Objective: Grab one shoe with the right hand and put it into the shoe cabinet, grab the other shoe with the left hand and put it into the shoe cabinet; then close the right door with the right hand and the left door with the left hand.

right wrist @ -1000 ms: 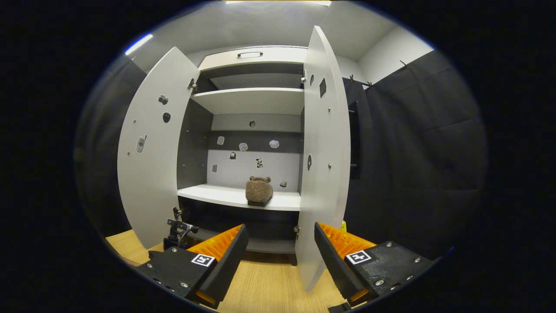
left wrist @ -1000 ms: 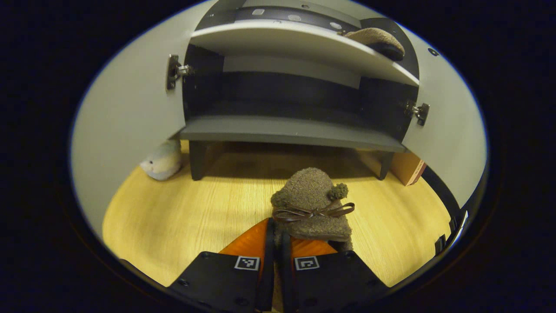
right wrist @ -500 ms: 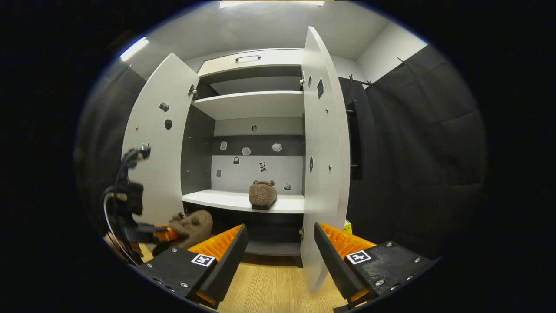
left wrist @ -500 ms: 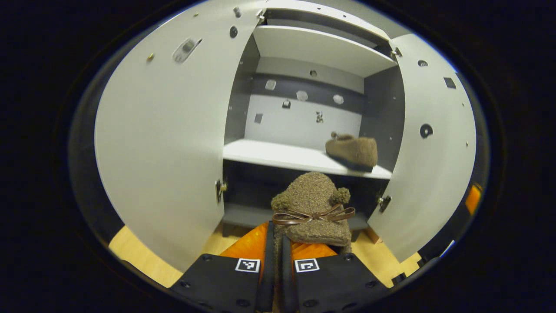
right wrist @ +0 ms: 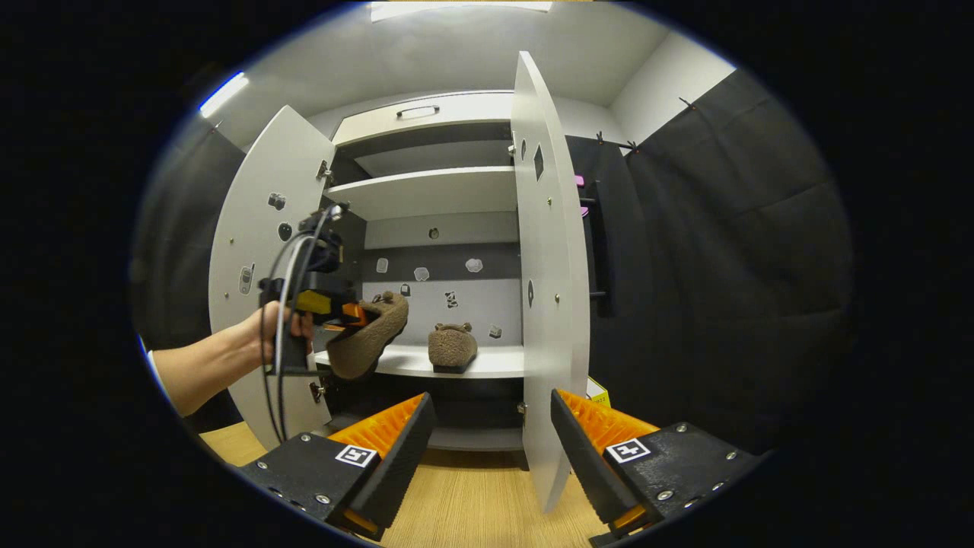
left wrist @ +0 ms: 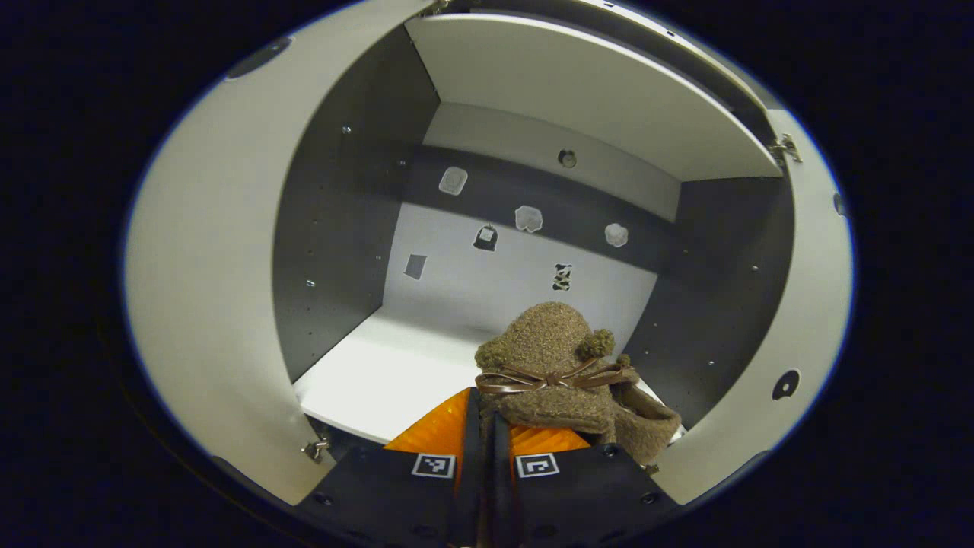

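Observation:
My left gripper (left wrist: pixel 487 415) is shut on the heel end of a brown fuzzy slipper with a bow (left wrist: pixel 548 358). It holds the slipper in the air at the mouth of the shoe cabinet, just above the white middle shelf (left wrist: pixel 373 373). The second brown slipper (left wrist: pixel 650 418) peeks out behind it on the shelf's right side. In the right gripper view, a hand carries the left gripper (right wrist: pixel 354 313) with its slipper (right wrist: pixel 369 335) at the shelf's left front. The other slipper (right wrist: pixel 453 346) rests on the shelf (right wrist: pixel 498 364). My right gripper (right wrist: pixel 487 426) hangs open and empty before the cabinet.
Both cabinet doors stand wide open: the left door (right wrist: pixel 255 259) behind the hand, the right door (right wrist: pixel 544 304) edge-on above my right fingers. A higher shelf (right wrist: pixel 441 190) caps the compartment. Wooden floor (right wrist: pixel 472 502) lies below, black cloth at the right.
The left gripper has risen from near the floor and moved forward to the middle shelf opening, carrying the slipper. The right gripper has stayed open, shifting only slightly.

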Motion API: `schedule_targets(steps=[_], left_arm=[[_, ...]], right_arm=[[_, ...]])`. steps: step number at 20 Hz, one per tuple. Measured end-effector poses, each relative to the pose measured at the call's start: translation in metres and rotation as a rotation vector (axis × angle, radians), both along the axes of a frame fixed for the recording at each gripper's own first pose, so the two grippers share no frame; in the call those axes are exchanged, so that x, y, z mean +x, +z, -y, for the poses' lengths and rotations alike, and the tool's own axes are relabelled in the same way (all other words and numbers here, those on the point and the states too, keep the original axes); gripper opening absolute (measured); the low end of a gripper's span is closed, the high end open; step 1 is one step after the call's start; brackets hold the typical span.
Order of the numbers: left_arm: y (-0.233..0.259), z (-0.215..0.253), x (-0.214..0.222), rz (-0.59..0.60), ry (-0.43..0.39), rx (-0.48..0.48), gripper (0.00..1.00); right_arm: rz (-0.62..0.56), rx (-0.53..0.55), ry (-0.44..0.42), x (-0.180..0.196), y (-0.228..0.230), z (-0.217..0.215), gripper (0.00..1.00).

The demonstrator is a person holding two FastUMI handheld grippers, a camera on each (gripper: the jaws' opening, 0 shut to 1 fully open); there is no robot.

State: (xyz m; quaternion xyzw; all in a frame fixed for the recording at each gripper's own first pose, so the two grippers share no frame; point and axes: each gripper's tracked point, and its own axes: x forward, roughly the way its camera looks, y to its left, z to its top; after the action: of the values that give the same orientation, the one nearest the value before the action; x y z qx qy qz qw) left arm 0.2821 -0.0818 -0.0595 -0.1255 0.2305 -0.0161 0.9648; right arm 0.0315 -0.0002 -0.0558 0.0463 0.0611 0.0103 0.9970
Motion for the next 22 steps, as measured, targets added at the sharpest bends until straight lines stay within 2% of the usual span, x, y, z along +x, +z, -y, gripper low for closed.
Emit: schedule_targets(steps=[4,5,6,10,11,12,13,14,15,16,17,18,19,20,21,22], left_arm=[[-0.035,0.007,0.048,-0.114,0.025,0.004,0.15],[-0.038,0.007,0.055,-0.12,0.027,0.014,0.15],[-0.042,0.007,0.063,-0.126,0.027,0.035,0.15],[-0.061,0.006,0.073,-0.199,0.023,0.064,0.15],[-0.065,0.005,0.074,-0.205,0.024,0.05,0.15],[-0.067,0.005,0.075,-0.209,0.027,0.038,0.2],[-0.071,0.004,0.074,-0.218,0.03,0.028,0.26],[-0.071,0.003,0.074,-0.217,0.031,0.013,0.37],[-0.072,0.002,0.074,-0.218,0.032,0.009,0.34],[-0.072,-0.001,0.073,-0.22,0.031,0.009,0.45],[-0.073,-0.002,0.07,-0.226,0.028,0.01,0.49],[-0.072,-0.002,0.069,-0.224,0.016,0.001,0.64],[-0.073,-0.004,0.069,-0.226,0.017,0.002,0.58],[-0.071,-0.002,0.066,-0.223,0.002,-0.004,0.62],[-0.066,-0.002,0.062,-0.213,0.0,-0.004,0.7],[-0.056,-0.001,0.061,-0.179,-0.008,-0.009,0.85]], right_arm=[[-0.017,-0.024,-0.005,-0.002,-0.005,0.002,0.94],[-0.021,-0.024,-0.004,-0.001,-0.007,0.001,0.99],[-0.022,-0.022,-0.003,-0.002,-0.007,0.0,0.94],[-0.035,0.003,-0.002,-0.005,-0.011,0.0,0.94],[-0.038,0.006,-0.004,-0.005,-0.013,0.001,0.98],[-0.041,0.009,-0.007,-0.004,-0.015,0.001,0.94],[-0.043,0.013,-0.009,-0.003,-0.016,0.003,0.94],[-0.045,0.018,-0.011,-0.003,-0.017,0.004,0.94],[-0.045,0.023,-0.012,-0.003,-0.016,0.004,0.94],[-0.043,0.027,-0.015,-0.003,-0.017,0.005,0.94],[-0.041,0.031,-0.017,-0.002,-0.016,0.006,0.94],[-0.039,0.033,-0.017,-0.002,-0.015,0.006,0.94],[-0.038,0.033,-0.018,-0.002,-0.015,0.006,0.94],[-0.035,0.032,-0.018,-0.002,-0.015,0.006,0.94],[-0.035,0.031,-0.018,-0.002,-0.015,0.006,0.94],[-0.035,0.031,-0.015,-0.002,-0.015,0.005,0.98]])
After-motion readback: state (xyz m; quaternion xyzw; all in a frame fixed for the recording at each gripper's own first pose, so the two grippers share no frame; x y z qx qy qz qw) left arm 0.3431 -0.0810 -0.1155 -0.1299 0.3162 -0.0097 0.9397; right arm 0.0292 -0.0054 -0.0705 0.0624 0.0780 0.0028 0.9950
